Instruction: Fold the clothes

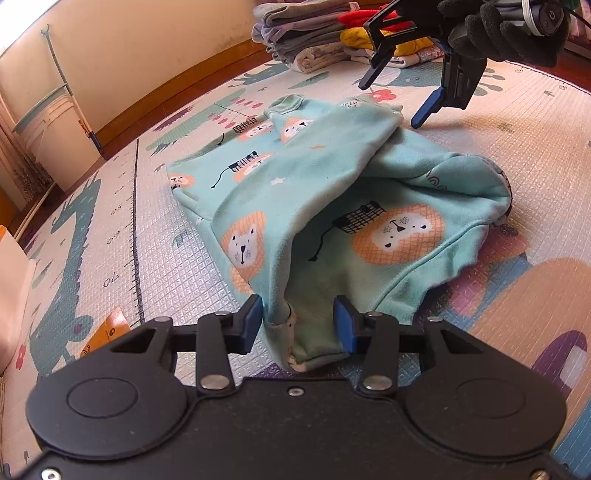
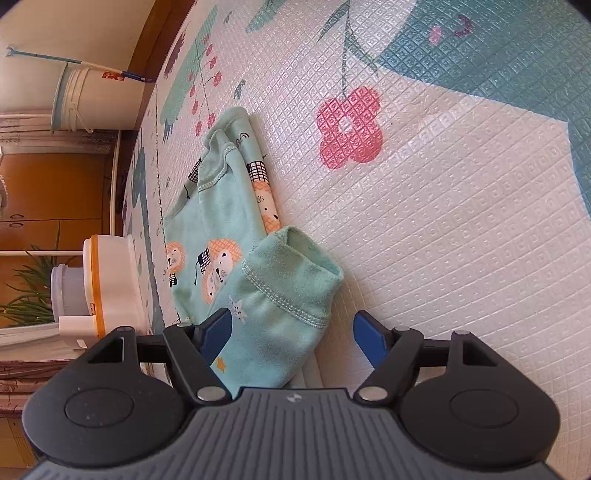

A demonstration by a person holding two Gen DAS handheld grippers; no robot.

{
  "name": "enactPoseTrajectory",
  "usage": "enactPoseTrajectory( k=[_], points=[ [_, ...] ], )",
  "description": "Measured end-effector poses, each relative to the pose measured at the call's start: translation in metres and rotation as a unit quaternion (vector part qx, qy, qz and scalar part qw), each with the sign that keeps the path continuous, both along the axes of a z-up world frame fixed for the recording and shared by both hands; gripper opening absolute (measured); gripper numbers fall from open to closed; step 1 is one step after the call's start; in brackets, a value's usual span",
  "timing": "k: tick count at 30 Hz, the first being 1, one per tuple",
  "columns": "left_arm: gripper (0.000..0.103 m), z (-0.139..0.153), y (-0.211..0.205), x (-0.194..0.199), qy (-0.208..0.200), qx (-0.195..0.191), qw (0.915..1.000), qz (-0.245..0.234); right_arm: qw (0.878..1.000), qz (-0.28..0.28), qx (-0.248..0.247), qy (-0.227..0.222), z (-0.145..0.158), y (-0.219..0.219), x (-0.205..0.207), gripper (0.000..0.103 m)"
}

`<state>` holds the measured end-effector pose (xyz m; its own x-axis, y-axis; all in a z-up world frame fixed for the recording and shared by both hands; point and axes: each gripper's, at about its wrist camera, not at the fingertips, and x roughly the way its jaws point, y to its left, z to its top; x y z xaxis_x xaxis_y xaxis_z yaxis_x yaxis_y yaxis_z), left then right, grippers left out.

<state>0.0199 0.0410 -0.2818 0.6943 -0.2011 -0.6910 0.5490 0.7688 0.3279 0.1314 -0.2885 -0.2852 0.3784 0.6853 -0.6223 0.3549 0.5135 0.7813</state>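
A mint-green child's top (image 1: 314,192) with lion prints lies rumpled on the play mat (image 1: 155,258). One sleeve is folded across the body. Its cuff end (image 1: 295,343) lies between the blue fingers of my left gripper (image 1: 299,325), which is open at the near edge. My right gripper (image 1: 389,105), held by a black-gloved hand (image 1: 498,33), hovers open over the far edge. In the right wrist view the other sleeve's cuff (image 2: 295,280) lies between the spread fingers of my right gripper (image 2: 293,336), and the top (image 2: 207,229) stretches away behind it.
A stack of folded clothes (image 1: 314,37) sits at the back of the mat. A white bucket (image 1: 55,129) stands by the wall on the left. A white and orange container (image 2: 110,284) stands at the mat's edge. An orange packet (image 1: 107,328) lies near my left gripper.
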Motion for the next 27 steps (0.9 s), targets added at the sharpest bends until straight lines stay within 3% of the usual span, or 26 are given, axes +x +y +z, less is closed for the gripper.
enactPoseTrajectory(
  k=[2, 8, 13, 14, 16, 17, 18, 21, 27],
  points=[
    [0.043, 0.000, 0.000, 0.001, 0.004, -0.002, 1.0000, 0.002, 1.000, 0.001, 0.006, 0.004, -0.004, 0.002, -0.001, 0.049],
    [0.043, 0.000, 0.002, 0.004, 0.012, -0.007, 0.9999, 0.005, 0.997, -0.041, 0.058, 0.006, -0.019, 0.001, -0.016, 0.050],
    [0.043, 0.000, 0.001, 0.006, 0.014, -0.006, 0.9999, 0.006, 0.997, -0.050, 0.055, -0.006, -0.018, 0.003, -0.015, 0.050],
    [0.043, -0.001, 0.000, 0.006, 0.013, -0.005, 0.9999, 0.006, 0.998, -0.047, 0.044, -0.013, -0.015, 0.003, -0.013, 0.047],
    [0.043, -0.001, -0.001, 0.005, 0.013, -0.004, 0.9999, 0.006, 0.999, -0.040, 0.018, -0.030, -0.008, 0.005, -0.010, 0.029],
    [0.043, -0.001, -0.001, 0.004, 0.013, -0.003, 0.9999, 0.006, 0.999, -0.034, 0.000, -0.040, -0.004, 0.005, -0.008, 0.014],
    [0.043, -0.001, -0.001, 0.004, 0.013, -0.003, 0.9999, 0.006, 0.998, -0.028, -0.010, -0.047, 0.000, 0.006, -0.007, 0.011],
    [0.043, -0.001, 0.000, 0.004, 0.012, -0.004, 0.9999, 0.006, 0.997, -0.019, -0.029, -0.068, 0.015, 0.007, -0.007, 0.009],
    [0.043, 0.000, 0.002, 0.004, 0.014, -0.007, 0.9998, 0.012, 0.985, 0.043, -0.041, -0.163, 0.070, 0.023, 0.005, 0.009]
  ],
)
